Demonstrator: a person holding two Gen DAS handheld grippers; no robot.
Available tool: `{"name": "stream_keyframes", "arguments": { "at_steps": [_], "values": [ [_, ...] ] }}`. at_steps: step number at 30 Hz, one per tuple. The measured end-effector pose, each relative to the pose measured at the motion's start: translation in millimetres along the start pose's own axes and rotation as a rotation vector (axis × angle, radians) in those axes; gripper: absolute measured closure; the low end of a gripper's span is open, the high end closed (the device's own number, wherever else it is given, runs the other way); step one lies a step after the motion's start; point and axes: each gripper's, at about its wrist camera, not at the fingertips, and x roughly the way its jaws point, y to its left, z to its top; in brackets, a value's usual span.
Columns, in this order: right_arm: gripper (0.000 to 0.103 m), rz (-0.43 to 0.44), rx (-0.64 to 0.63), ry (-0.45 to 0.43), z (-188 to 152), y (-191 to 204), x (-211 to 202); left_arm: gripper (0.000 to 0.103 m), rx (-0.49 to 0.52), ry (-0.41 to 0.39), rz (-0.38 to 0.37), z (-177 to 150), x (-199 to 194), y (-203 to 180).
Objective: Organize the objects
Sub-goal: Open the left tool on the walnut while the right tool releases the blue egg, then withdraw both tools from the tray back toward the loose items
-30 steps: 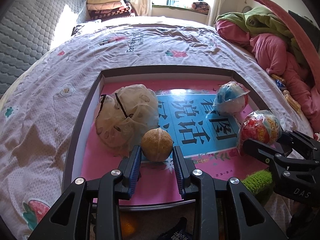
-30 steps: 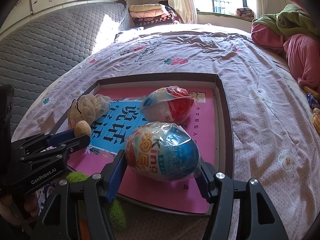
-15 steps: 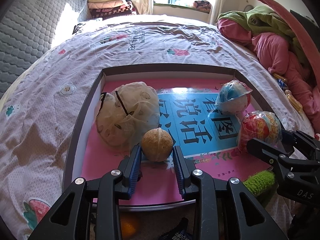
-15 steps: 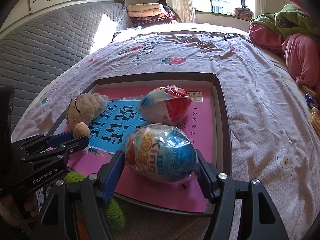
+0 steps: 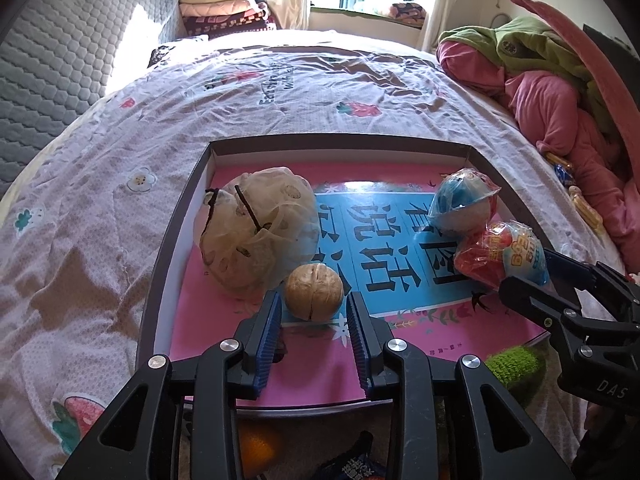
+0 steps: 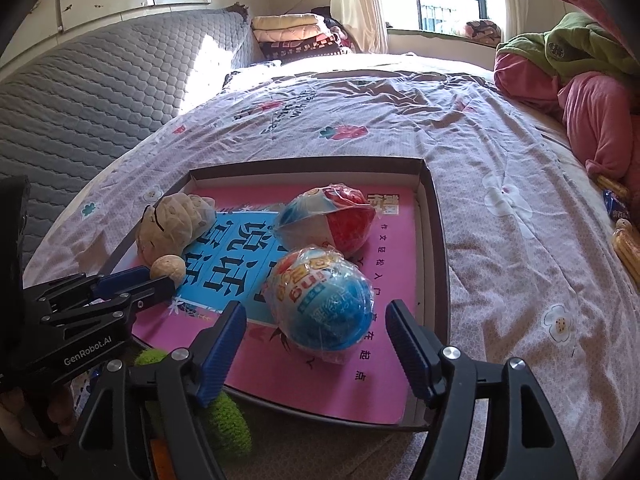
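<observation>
A shallow dark box (image 5: 172, 264) with a pink and blue printed sheet inside lies on the bed. My left gripper (image 5: 314, 300) straddles a walnut (image 5: 314, 296) that rests on the sheet. Its jaws are opening, and a thin gap shows at each pad. A pale mesh bag (image 5: 256, 236) sits just behind the walnut. My right gripper (image 6: 316, 308) brackets a wrapped blue toy egg (image 6: 324, 300) lying in the box. Its jaws are also opening, with clear gaps on both sides. A second wrapped egg (image 6: 328, 216), red and blue, lies behind the first.
A green knitted item (image 6: 224, 420) and an orange object (image 5: 256, 444) lie below the box's near rim. Pink and green clothes (image 5: 560, 100) are piled at the right. Snack packets (image 6: 628, 240) lie on the floral sheet. Folded blankets (image 5: 224, 8) and a grey padded headboard (image 5: 60, 60) stand behind.
The right jaws have spread away from the blue egg, which now lies free in the box. The left pads have parted slightly from the walnut. Neither hand has shifted.
</observation>
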Motion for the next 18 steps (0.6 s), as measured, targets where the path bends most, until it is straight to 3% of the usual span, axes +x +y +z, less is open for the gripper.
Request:
{"name": "stream_keyframes", "arguments": {
  "at_steps": [6, 18],
  "values": [
    [0.031, -0.003, 0.001, -0.018, 2, 0, -6, 0.057, -0.006, -0.006, -0.001, 1, -8, 1],
    [0.031, 0.005, -0.011, -0.075, 7, 2, -25, 0.052, -0.006, -0.041, 0.01, 7, -36, -1]
  ]
}}
